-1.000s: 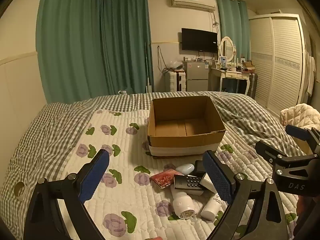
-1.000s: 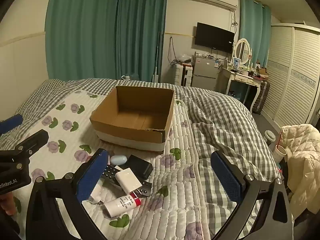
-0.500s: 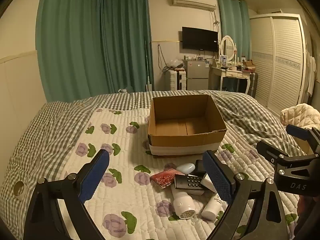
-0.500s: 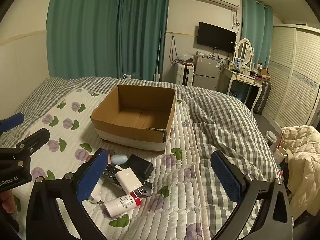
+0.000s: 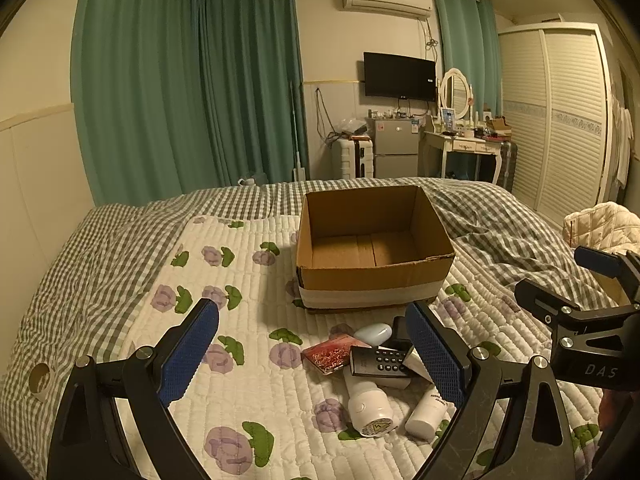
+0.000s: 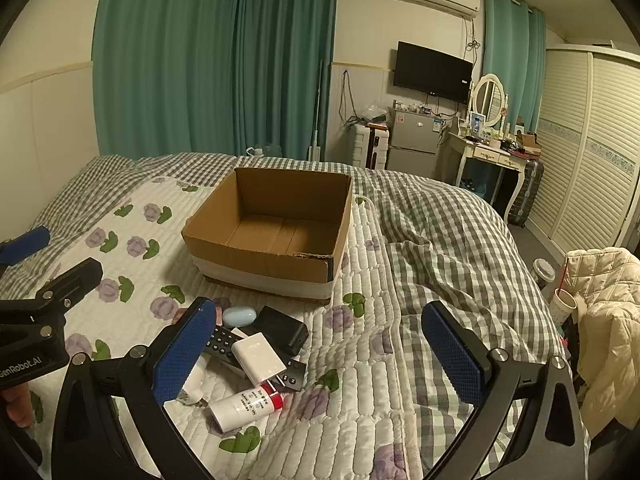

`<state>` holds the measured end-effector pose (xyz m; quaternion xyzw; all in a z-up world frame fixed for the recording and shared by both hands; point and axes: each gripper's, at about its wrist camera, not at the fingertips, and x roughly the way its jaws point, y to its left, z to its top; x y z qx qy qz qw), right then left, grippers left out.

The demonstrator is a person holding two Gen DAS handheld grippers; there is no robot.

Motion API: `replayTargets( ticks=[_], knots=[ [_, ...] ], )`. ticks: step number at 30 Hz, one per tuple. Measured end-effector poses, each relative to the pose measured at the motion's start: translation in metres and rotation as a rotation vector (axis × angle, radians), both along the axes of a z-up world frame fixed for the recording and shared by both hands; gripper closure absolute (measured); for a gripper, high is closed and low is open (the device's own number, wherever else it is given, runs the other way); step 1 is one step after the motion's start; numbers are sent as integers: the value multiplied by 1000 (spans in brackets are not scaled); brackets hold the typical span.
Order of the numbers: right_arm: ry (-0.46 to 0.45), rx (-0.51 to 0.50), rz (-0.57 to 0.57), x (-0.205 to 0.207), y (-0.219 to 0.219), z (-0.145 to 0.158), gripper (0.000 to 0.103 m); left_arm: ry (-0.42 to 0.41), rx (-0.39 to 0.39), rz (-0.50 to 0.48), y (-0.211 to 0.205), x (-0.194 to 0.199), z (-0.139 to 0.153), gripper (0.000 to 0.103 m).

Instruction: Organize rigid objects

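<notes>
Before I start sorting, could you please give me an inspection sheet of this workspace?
Surface: quilted floral bedspread over a checked blanket.
Job's things: cardboard box, open, nothing seen inside; in front of it a pile with remote, blue case, white charger, black box, red-capped tube, white bottle, red packet.
Clutter: nothing seen.
Grippers: left gripper and right gripper, both open, holding nothing.
Cables: wall cords.
Surroundings: green curtains, television, wardrobe.
</notes>
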<state>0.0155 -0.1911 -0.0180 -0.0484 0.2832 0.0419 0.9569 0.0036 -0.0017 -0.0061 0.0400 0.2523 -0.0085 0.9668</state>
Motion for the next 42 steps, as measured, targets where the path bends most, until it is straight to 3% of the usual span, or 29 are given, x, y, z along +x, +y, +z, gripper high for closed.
replayTargets(
  ticks=[42],
  knots=[
    [27, 9, 27, 0, 6, -4, 0, -10, -19, 30, 6, -1, 2, 7]
  ],
)
